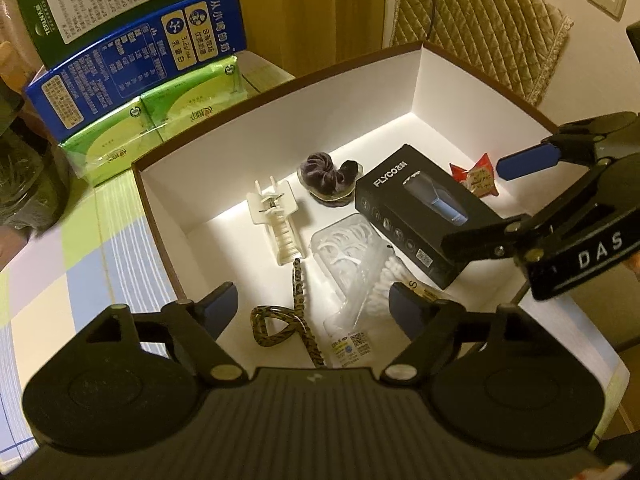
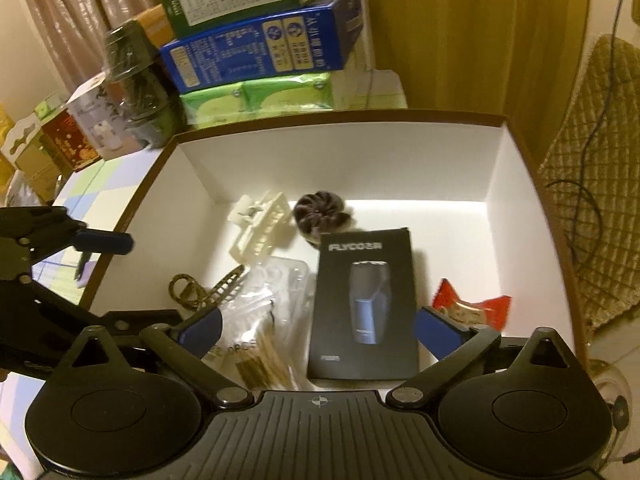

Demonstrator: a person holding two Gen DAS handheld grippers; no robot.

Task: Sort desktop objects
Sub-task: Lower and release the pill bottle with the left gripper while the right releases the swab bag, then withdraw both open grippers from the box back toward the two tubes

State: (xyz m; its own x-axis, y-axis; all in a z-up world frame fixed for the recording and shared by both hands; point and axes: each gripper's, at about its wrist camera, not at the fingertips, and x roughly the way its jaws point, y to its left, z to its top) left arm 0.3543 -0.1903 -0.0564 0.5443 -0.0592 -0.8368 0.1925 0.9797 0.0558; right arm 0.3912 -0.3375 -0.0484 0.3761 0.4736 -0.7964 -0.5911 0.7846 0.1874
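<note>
Your left gripper (image 1: 314, 306) hangs over the near end of the white-lined box (image 1: 360, 92) with its jaws spread and nothing pinched between them. Below the gap lie a leopard-print hair claw (image 1: 298, 316) and a clear bag of cotton swabs (image 1: 372, 292), the bag resting partly on a clear case of floss picks (image 1: 344, 240). Your right gripper (image 2: 318, 330) is spread wide too, its blue pads (image 2: 436, 334) standing clear on either side of the black FLYCO shaver box (image 2: 362, 304), which lies flat on the box floor. Just right of the shaver box sits a red snack packet (image 2: 474, 308). Farther in, a cream hair claw (image 1: 276, 220) lies beside a dark velvet scrunchie (image 1: 326, 176). Outside the box, on the checked tablecloth (image 1: 80, 264), green tissue packs (image 1: 160, 128) carry a blue milk carton (image 1: 140, 52) and a green carton (image 1: 108, 0) stacked above.
</note>
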